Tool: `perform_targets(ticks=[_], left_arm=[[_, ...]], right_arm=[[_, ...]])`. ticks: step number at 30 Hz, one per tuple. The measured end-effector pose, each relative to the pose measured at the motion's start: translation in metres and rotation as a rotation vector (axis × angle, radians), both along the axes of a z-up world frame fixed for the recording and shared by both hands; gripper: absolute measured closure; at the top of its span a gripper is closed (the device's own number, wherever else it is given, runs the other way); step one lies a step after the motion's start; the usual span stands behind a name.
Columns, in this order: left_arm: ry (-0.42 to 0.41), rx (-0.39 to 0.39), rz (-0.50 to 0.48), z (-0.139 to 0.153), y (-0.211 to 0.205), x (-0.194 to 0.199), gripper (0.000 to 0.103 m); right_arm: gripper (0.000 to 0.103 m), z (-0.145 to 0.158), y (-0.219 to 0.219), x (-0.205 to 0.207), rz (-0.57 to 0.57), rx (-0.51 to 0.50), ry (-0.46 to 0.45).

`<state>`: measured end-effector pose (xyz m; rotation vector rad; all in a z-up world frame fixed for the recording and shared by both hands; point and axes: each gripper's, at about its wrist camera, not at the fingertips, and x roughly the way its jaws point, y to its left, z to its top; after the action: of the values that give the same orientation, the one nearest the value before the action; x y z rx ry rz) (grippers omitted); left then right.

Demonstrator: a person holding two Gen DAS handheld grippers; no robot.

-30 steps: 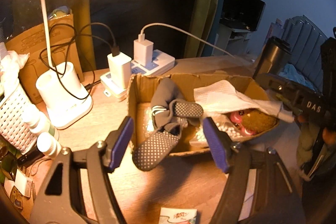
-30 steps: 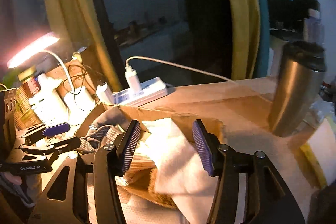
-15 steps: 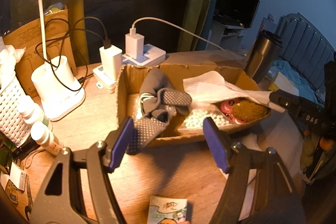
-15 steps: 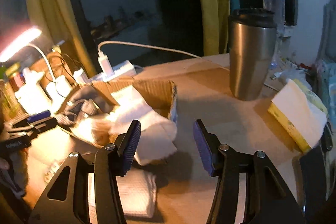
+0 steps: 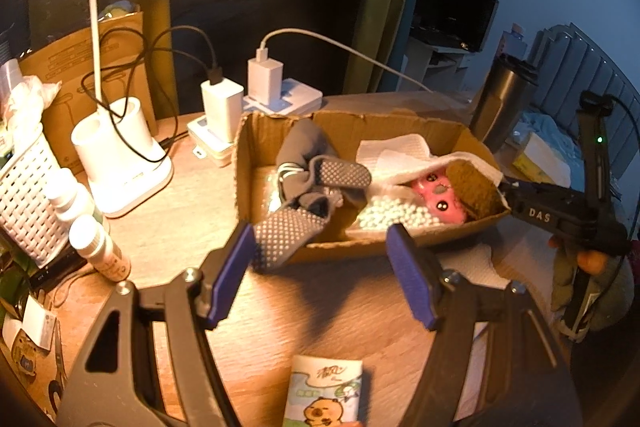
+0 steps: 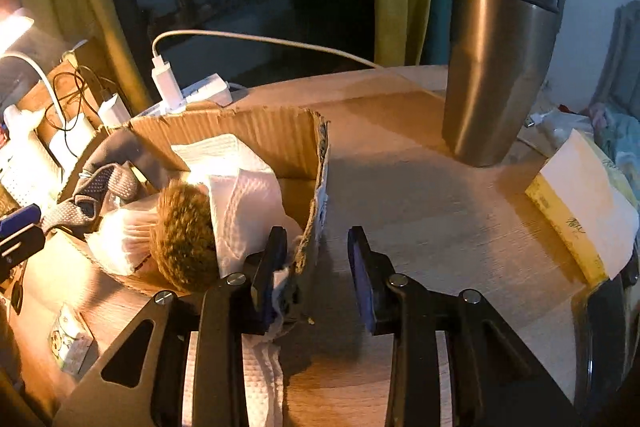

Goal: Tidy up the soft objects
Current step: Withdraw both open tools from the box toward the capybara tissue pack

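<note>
**A:** Cardboard box (image 5: 404, 245) with your soft things sits mid-desk; the grey dotted sock (image 5: 286, 233) droops over its front wall, just beyond your left gripper (image 5: 320, 277).

**B:** And that one's tongs?

**A:** Apart, nothing between them. You hold it before the box, touching nothing.

**B:** My right gripper (image 6: 316, 269)?

**A:** Its jaws have just been closing. They straddle the box's end wall: one finger inside against the white cloth (image 6: 244, 203), the other outside over bare desk (image 6: 420, 211). Whether the pads already press the wall, I cannot tell.

**B:** What else lies in the box?

**A:** A brown fuzzy toy (image 6: 182, 239) under the cloth, a pink toy (image 5: 442, 201) on white beads beside it
</note>
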<state>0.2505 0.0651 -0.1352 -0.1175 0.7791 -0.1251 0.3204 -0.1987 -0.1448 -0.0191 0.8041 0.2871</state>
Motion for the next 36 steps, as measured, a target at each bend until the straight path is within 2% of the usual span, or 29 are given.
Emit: perform_targets(ticks=[1,3,8,18,36], left_arm=[[-0.001,0.000,0.001,0.000,0.000,-0.001,0.033],[-0.002,-0.001,0.000,0.001,0.001,-0.003,0.033],[-0.018,-0.006,-0.006,0.006,-0.003,-0.009,0.033],[-0.048,-0.021,-0.011,0.017,-0.007,-0.033,0.033],[-0.113,-0.022,-0.025,0.030,-0.013,-0.086,0.033]], right_arm=[[0.058,0.003,-0.001,-0.003,0.000,0.010,-0.009],[0.049,0.011,-0.002,-0.008,0.000,0.026,-0.032],[0.047,0.034,-0.005,-0.026,-0.001,0.028,-0.097],[0.047,0.058,0.004,-0.068,0.034,0.041,-0.149],[0.047,0.057,0.035,-0.131,0.123,0.032,-0.148]])
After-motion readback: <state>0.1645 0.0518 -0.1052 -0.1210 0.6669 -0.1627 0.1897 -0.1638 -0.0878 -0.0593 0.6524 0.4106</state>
